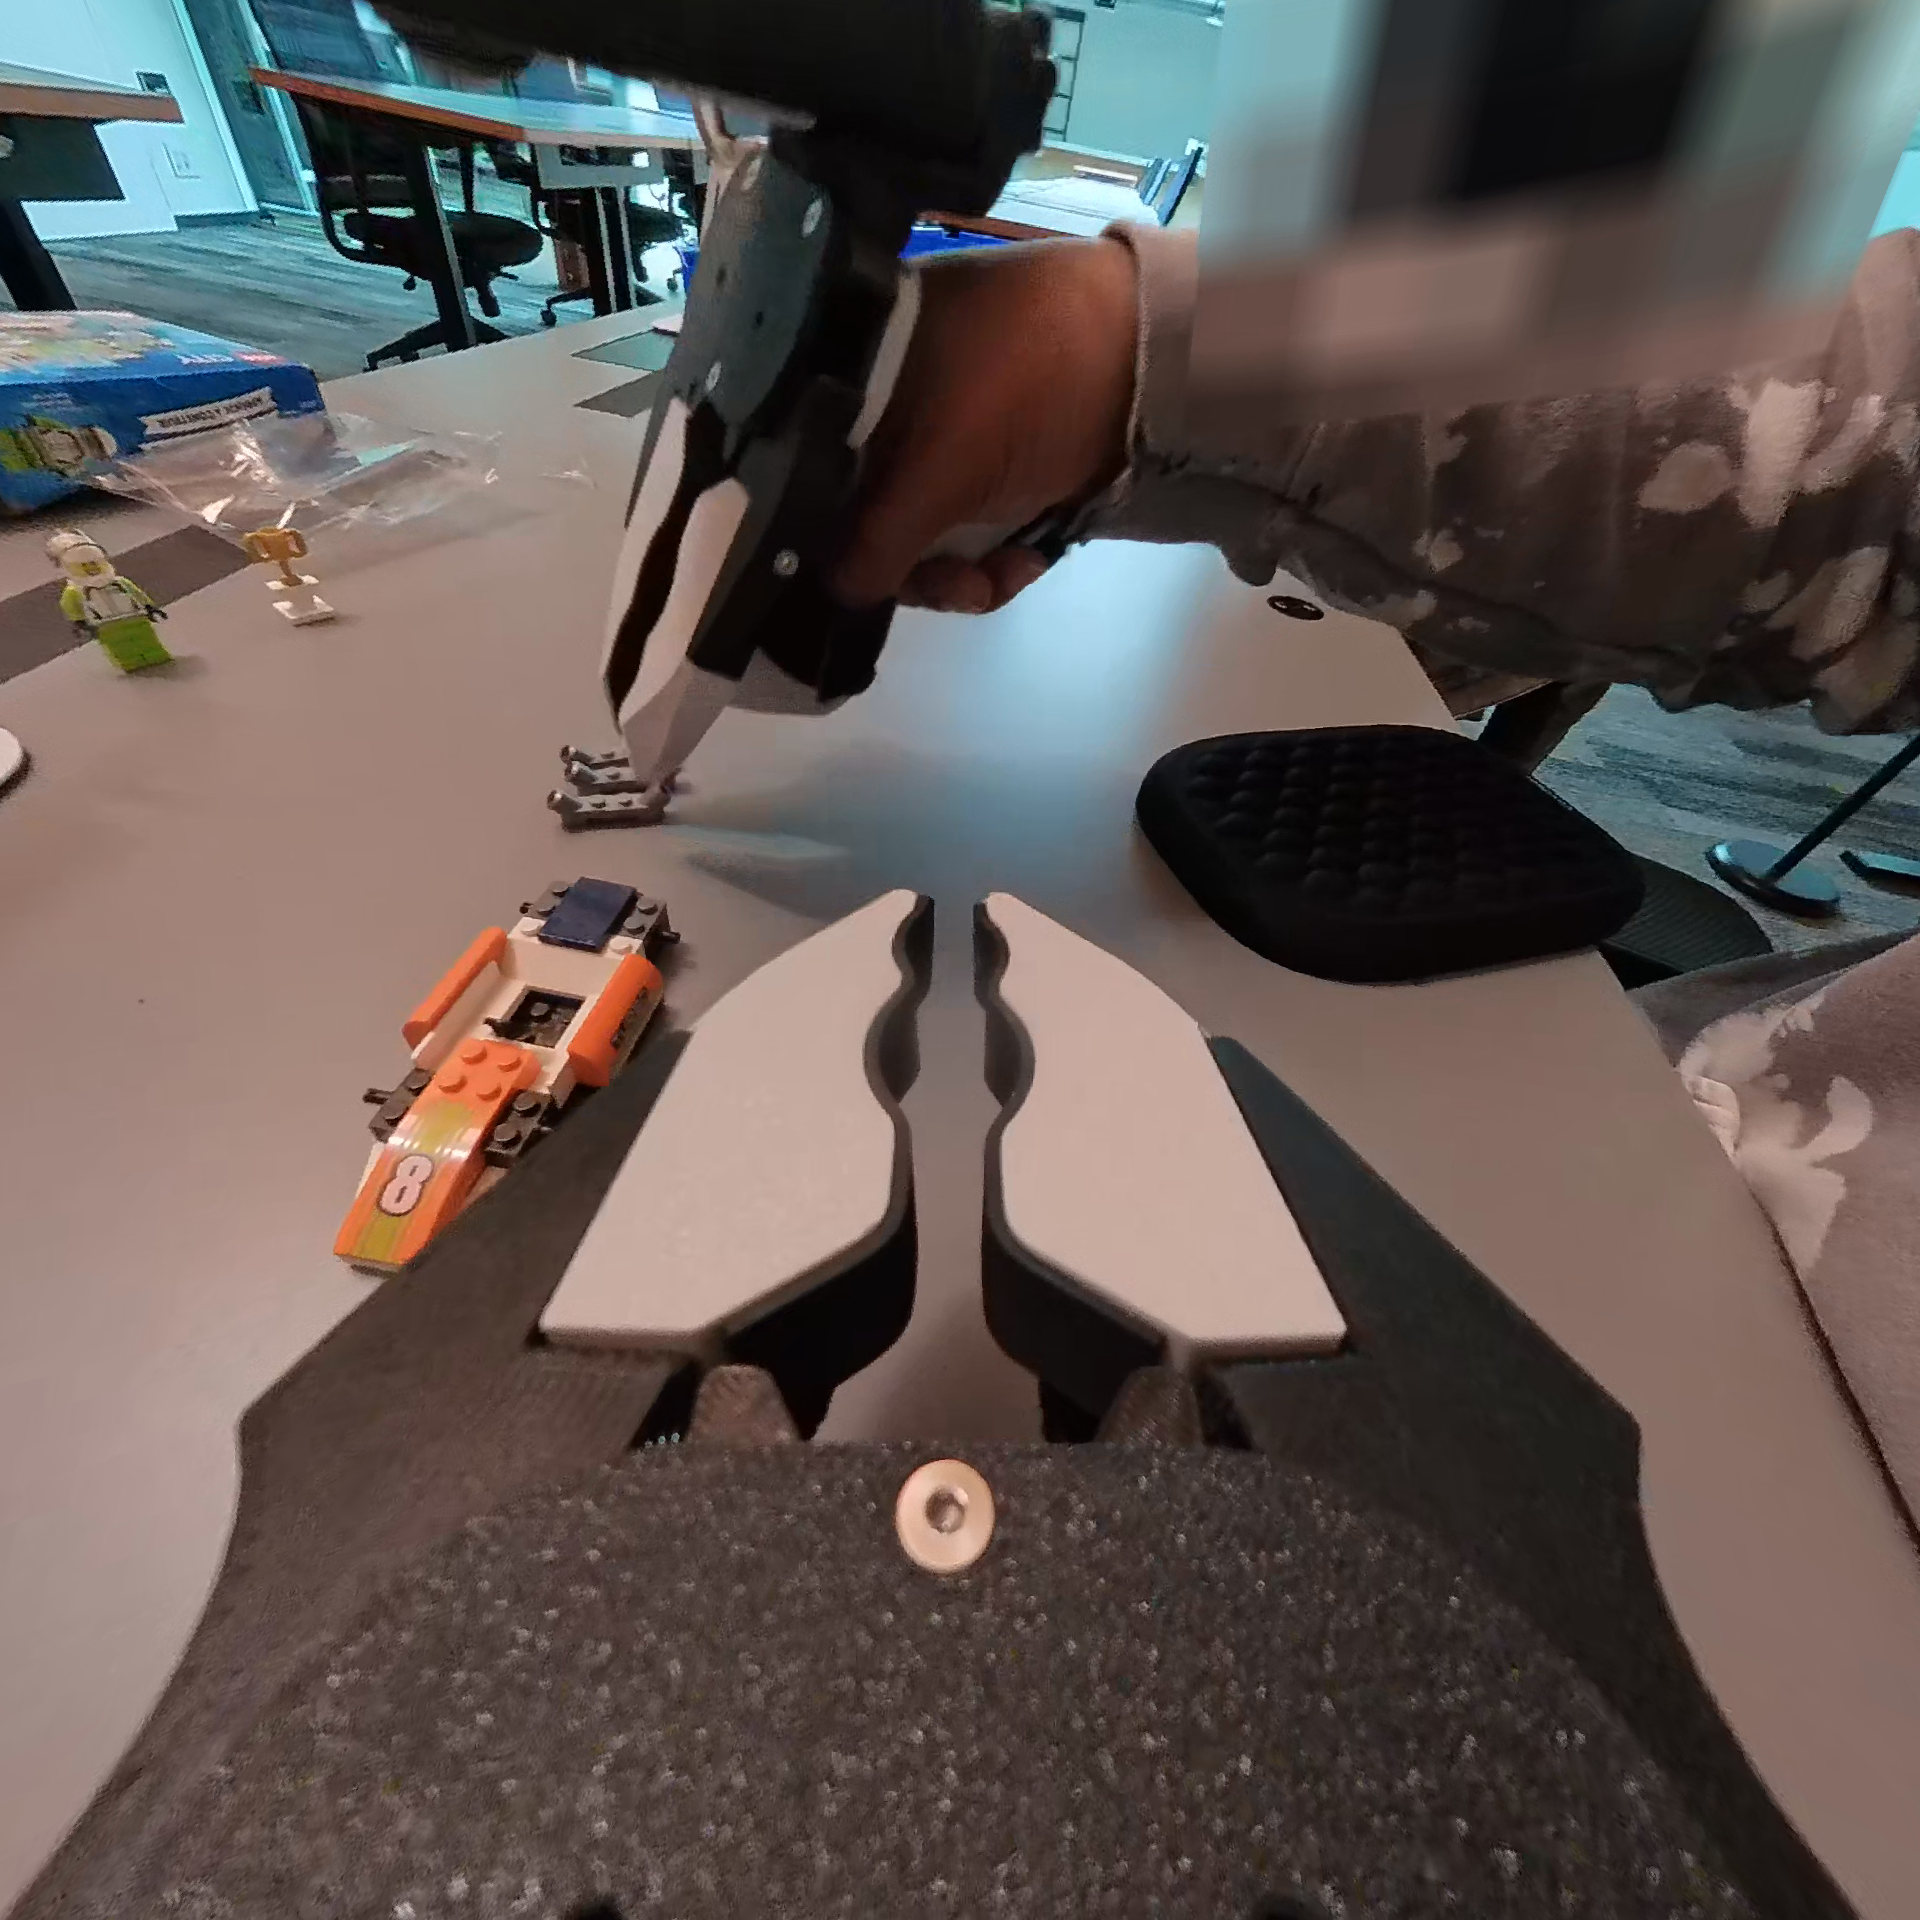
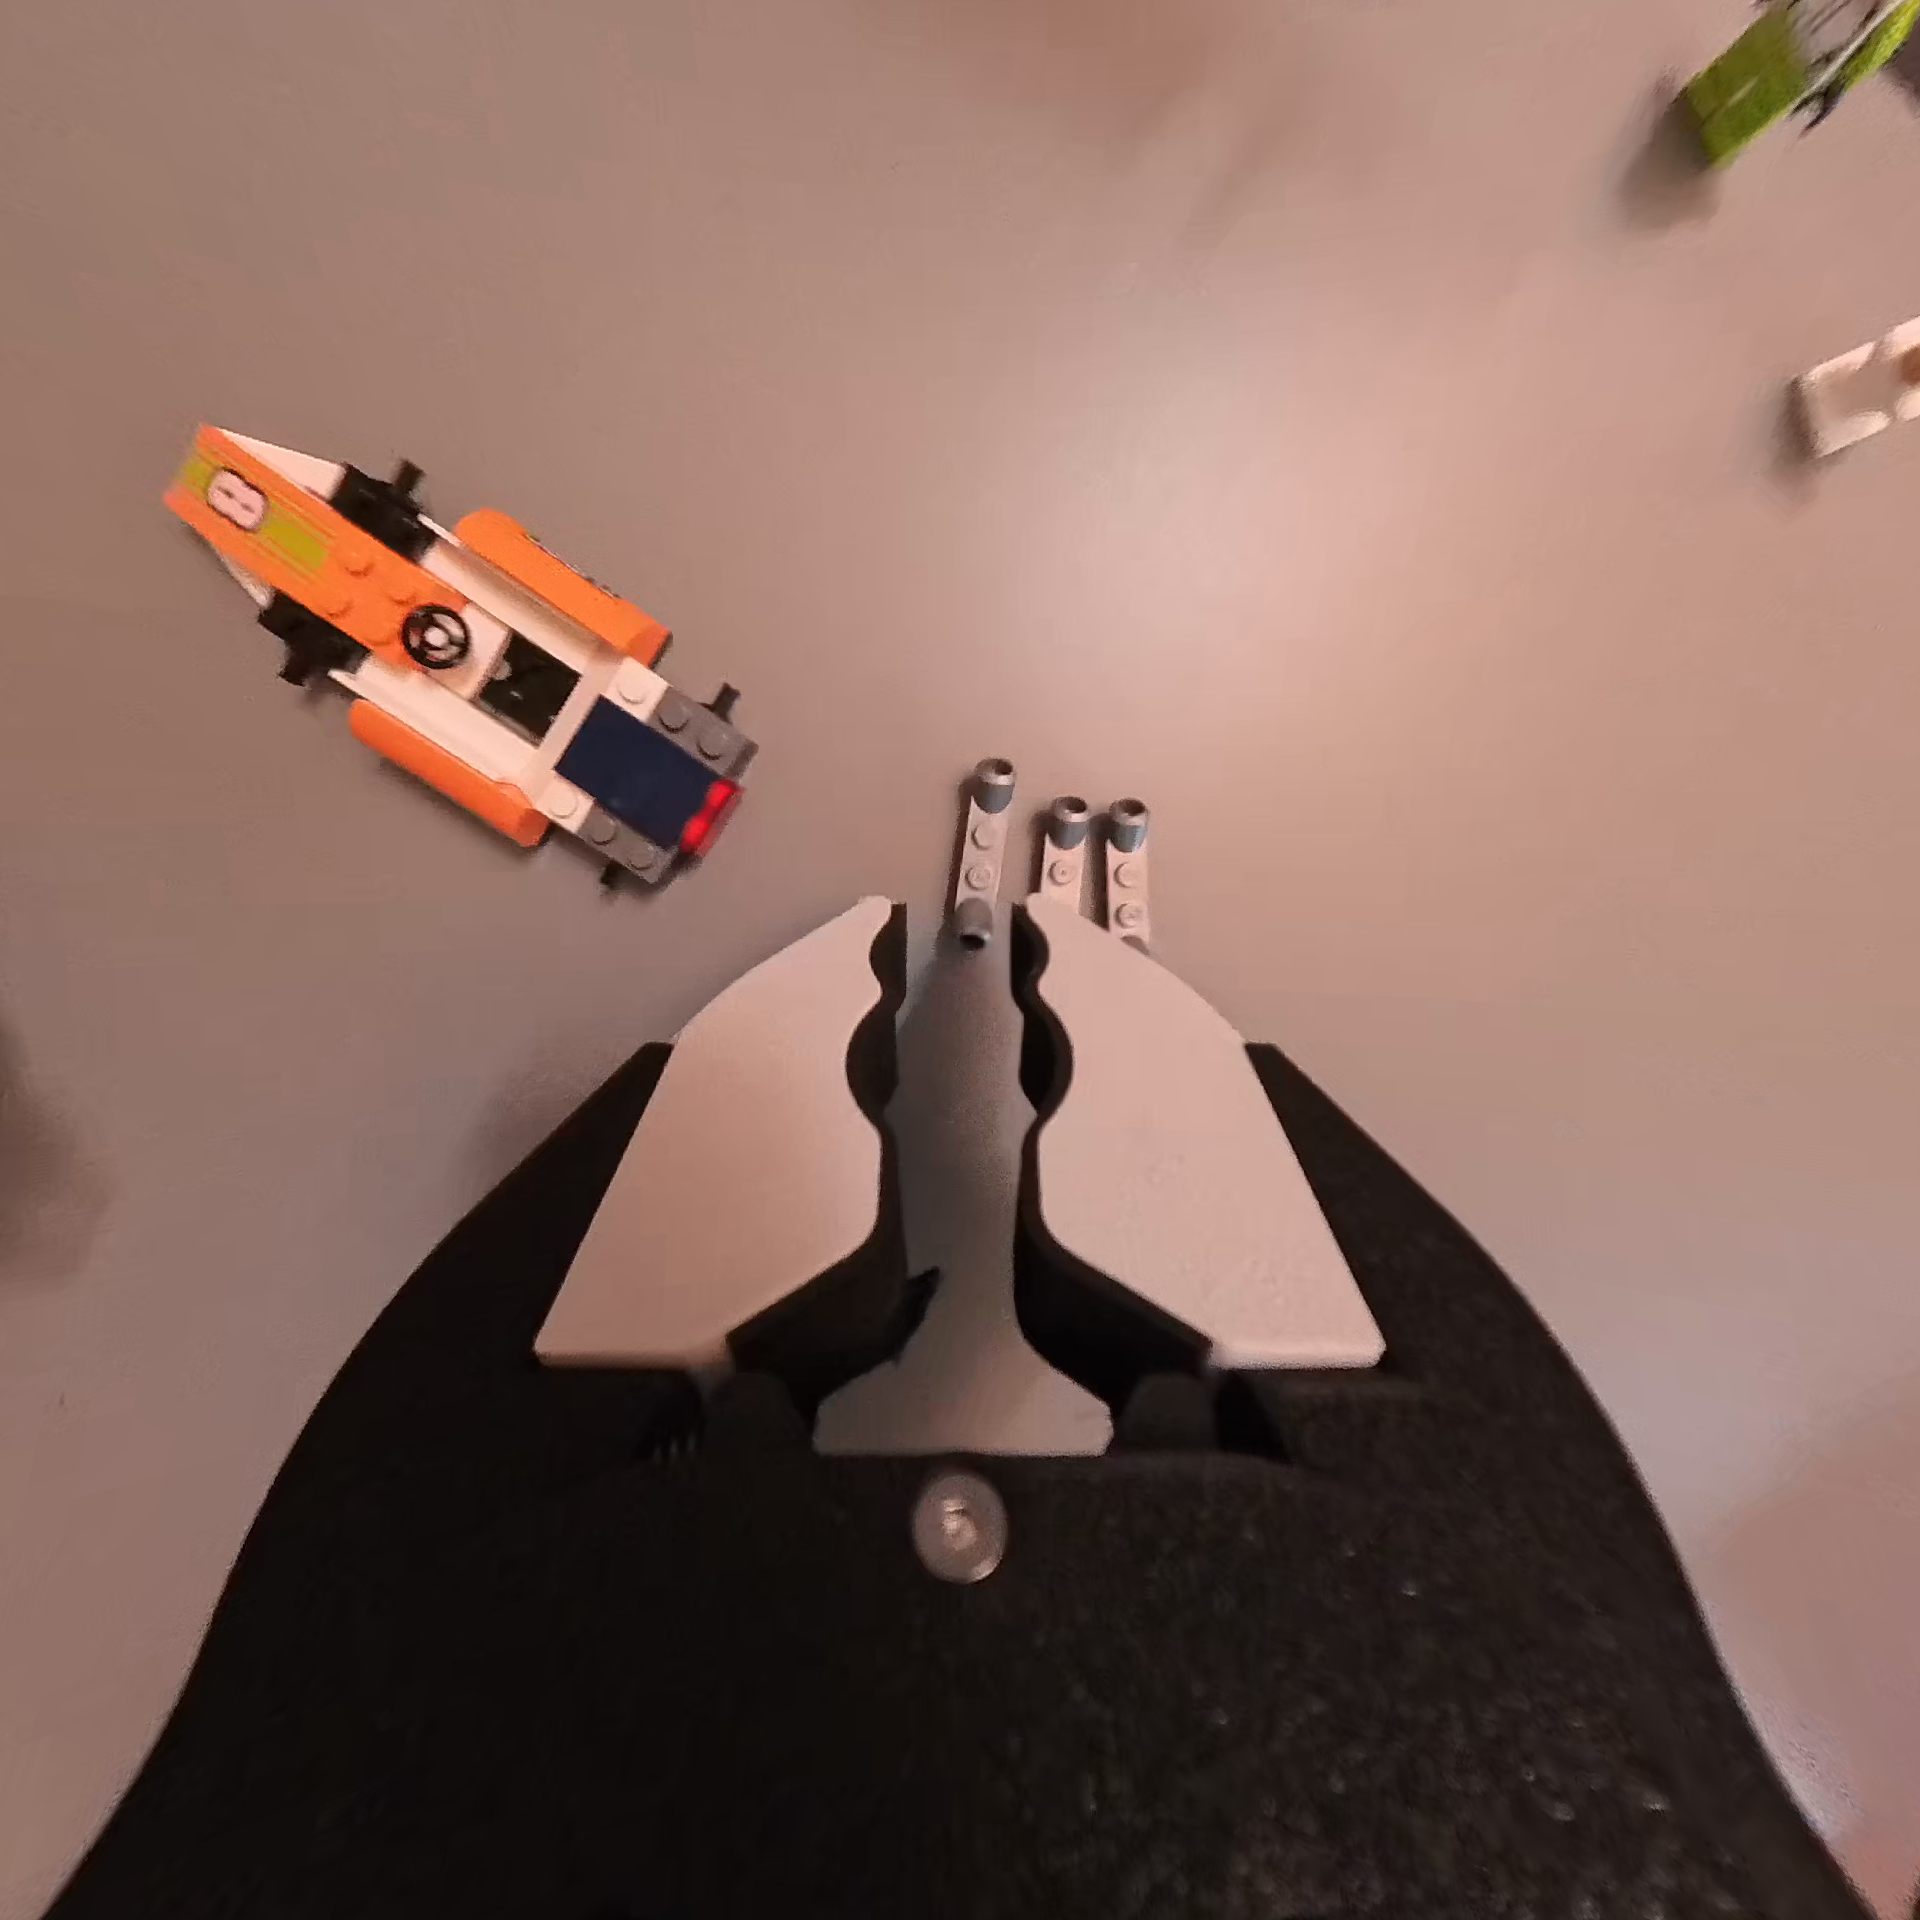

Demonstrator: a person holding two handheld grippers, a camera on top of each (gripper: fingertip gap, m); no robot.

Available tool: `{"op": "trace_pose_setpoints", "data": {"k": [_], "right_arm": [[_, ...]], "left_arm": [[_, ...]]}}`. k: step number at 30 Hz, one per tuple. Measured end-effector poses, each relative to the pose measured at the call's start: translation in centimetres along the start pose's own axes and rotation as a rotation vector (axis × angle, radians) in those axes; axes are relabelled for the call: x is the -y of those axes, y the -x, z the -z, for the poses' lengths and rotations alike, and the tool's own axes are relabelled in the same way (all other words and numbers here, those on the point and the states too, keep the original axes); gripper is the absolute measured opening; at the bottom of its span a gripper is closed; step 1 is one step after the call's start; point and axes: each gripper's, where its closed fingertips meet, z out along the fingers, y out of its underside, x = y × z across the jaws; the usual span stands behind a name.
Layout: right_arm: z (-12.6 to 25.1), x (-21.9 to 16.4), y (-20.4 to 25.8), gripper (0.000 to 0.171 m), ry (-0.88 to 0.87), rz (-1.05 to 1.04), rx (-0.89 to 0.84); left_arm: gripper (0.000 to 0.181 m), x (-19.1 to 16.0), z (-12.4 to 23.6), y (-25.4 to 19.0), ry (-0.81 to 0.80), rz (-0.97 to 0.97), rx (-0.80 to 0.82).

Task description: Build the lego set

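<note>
**A:** Near the camera, the left gripper [image 1: 951,914] hangs over the grey table [image 1: 1039,675], jaws nearly together on nothing; the orange race car [image 1: 509,1070] lies just beside it.

**B:** Beyond, the right gripper [image 2: 956,914] points down at three grey exhaust pieces [image 2: 1049,862], a narrow gap straddling the leftmost piece's end, not yet pinched. These look light, rigid and slippery, best pinched across the flat studded plate.
</note>
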Motion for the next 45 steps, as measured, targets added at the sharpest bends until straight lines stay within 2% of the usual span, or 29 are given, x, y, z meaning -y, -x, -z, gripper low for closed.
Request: {"op": "trace_pose_setpoints", "data": {"k": [5,8,12,16,20,24,28,31,36,38,45], "right_arm": [[4.5,4.5,1.9,0.030,-0.385,0.166,0.073],[6.4,5.0,3.7,0.041,-0.535,0.275,0.178],[4.7,2.7,4.8,0.056,-0.491,0.420,0.260],[2.2,0.6,4.9,0.058,-0.399,0.503,0.291],[0.6,-0.3,4.8,0.055,-0.340,0.560,0.294],[0.0,-0.4,4.9,0.050,-0.289,0.575,0.295],[-0.5,-0.6,5.4,0.046,-0.245,0.577,0.313],[-1.0,-0.3,5.6,0.045,-0.231,0.556,0.313],[-1.4,0.1,5.6,0.032,-0.223,0.562,0.288],[-1.5,0.3,5.5,0.025,-0.233,0.567,0.289],[-1.7,0.3,6.1,0.020,-0.246,0.594,0.311]], "left_arm": [[0.006,0.1,0.3,1.1,-0.003,-0.003,0.045],[0.006,0.1,0.5,1.8,-0.007,0.013,0.072],[0.006,-0.2,0.7,2.9,0.019,-0.016,0.123],[0.010,-0.9,1.4,5.5,0.115,-0.056,0.196],[0.035,-2.8,2.4,8.8,0.325,0.010,0.185],[0.057,-4.6,2.6,11.2,0.491,-0.043,0.160],[0.067,-5.9,1.6,10.9,0.635,-0.126,0.056],[0.064,-6.7,0.7,10.6,0.717,-0.174,-0.007],[0.033,-6.6,0.3,9.7,0.760,-0.183,-0.017],[0.032,-6.7,0.5,9.0,0.770,-0.185,0.020],[0.040,-7.3,0.3,3.3,0.671,-0.062,0.036]]}}
